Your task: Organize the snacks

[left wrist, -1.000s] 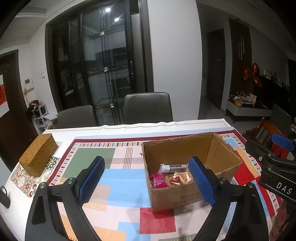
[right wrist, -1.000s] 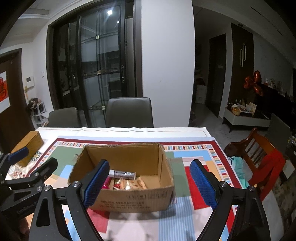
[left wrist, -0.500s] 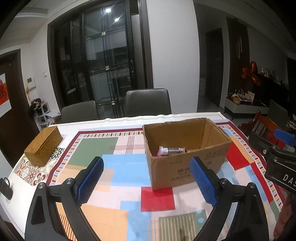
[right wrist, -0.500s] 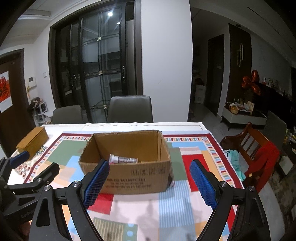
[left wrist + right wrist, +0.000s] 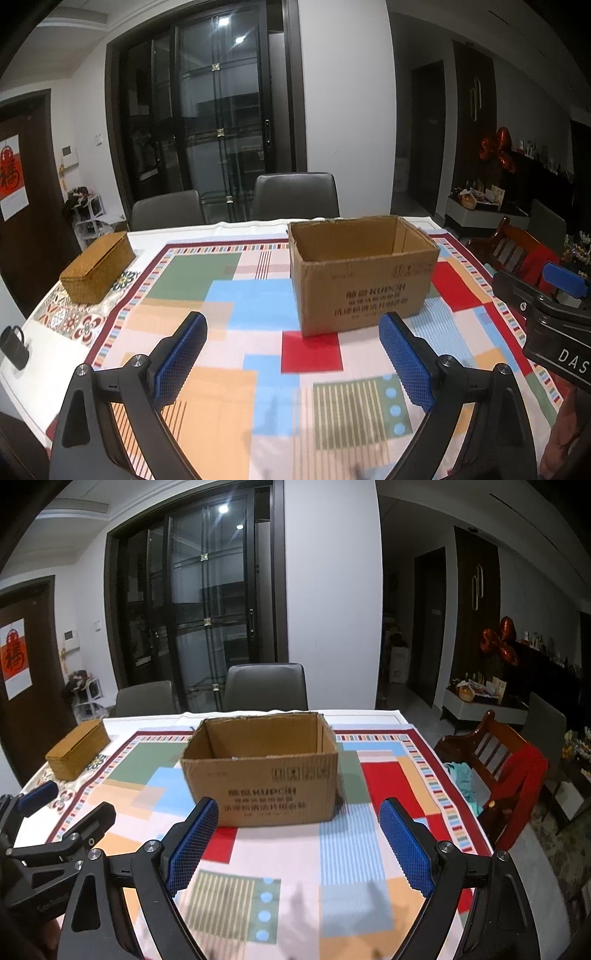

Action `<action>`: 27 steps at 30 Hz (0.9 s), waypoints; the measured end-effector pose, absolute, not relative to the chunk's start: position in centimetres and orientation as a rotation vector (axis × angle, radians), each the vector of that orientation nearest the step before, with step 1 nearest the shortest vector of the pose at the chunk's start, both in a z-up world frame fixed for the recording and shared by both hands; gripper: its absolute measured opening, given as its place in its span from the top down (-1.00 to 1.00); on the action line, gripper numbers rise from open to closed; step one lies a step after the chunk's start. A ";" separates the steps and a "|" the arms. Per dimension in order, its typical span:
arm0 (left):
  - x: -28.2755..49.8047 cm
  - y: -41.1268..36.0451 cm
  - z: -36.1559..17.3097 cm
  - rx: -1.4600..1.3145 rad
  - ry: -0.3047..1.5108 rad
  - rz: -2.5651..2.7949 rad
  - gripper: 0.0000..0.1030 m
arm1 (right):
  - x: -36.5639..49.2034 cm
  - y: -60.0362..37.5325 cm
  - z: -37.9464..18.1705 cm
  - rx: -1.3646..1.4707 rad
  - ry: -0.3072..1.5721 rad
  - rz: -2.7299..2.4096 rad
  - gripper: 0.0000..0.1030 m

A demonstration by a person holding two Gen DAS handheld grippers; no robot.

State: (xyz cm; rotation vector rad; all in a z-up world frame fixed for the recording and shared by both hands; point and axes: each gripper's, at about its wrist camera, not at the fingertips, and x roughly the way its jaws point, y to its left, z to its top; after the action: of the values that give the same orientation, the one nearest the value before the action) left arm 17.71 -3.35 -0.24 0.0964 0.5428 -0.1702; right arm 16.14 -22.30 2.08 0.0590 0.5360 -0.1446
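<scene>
Both grippers have drawn back from the cardboard box (image 5: 364, 273), so its snacks are now hidden behind the near wall. Left gripper (image 5: 291, 363) and right gripper (image 5: 299, 845) hang over the tabletop (image 5: 229, 354), fingers wide apart and empty, seemingly retreating because the packing looks finished.

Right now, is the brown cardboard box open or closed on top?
Open: the brown cardboard box shows its inner walls, with no flaps covering its top.

Both wrist views look slightly downward across the table (image 5: 258, 354), sharing the cardboard box (image 5: 266, 775)
</scene>
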 end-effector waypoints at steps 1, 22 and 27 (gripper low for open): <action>17.1 -3.2 -0.4 0.093 0.546 -0.170 -0.85 | 15.6 -22.2 2.0 0.060 0.535 -0.143 -0.74; 6.8 -1.5 -2.2 0.069 0.561 -0.141 -0.99 | 5.6 -21.8 0.3 0.100 0.550 -0.185 -0.74; 4.8 -0.9 -2.1 0.052 0.555 -0.129 -0.99 | 3.8 -21.5 0.3 0.103 0.554 -0.204 -0.74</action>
State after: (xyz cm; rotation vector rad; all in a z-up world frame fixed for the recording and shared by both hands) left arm 4.82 -0.87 -2.08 0.0518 0.5549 -0.1288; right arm 3.79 -21.52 0.32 0.1031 0.5537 -0.2038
